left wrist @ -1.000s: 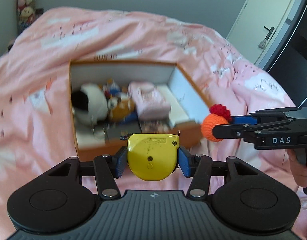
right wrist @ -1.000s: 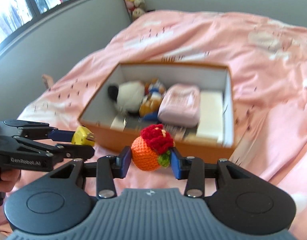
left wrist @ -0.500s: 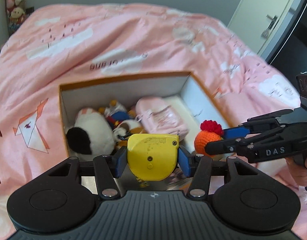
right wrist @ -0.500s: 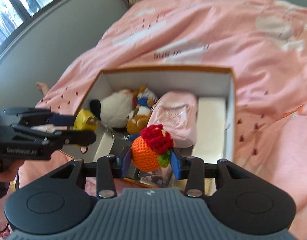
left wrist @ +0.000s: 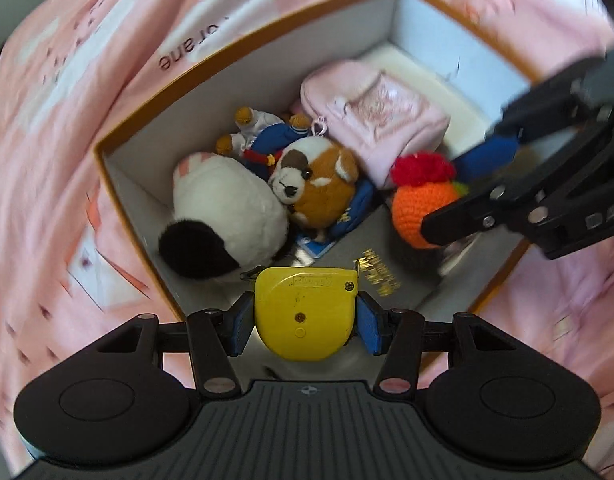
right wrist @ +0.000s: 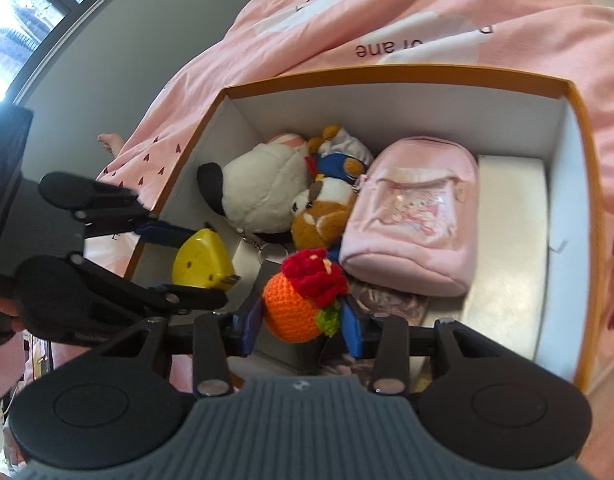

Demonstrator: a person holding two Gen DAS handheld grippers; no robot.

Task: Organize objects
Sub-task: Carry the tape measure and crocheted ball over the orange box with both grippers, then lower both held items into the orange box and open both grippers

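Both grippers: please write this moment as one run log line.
left gripper: holds yellow tape measure | right gripper: holds crochet orange | both over box

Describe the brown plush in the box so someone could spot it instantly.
Look in the orange-rimmed box on the pink bedding. The brown plush lies between the white plush and the pink pouch. Only it has brown fur with a white face.

The right gripper clamps an orange crocheted ball with a red top between its blue pads, held over the open orange-rimmed box on the pink bedspread. To its left, the left gripper grips a yellow tape measure. Inside lie a white plush, a brown plush and a pink pouch.
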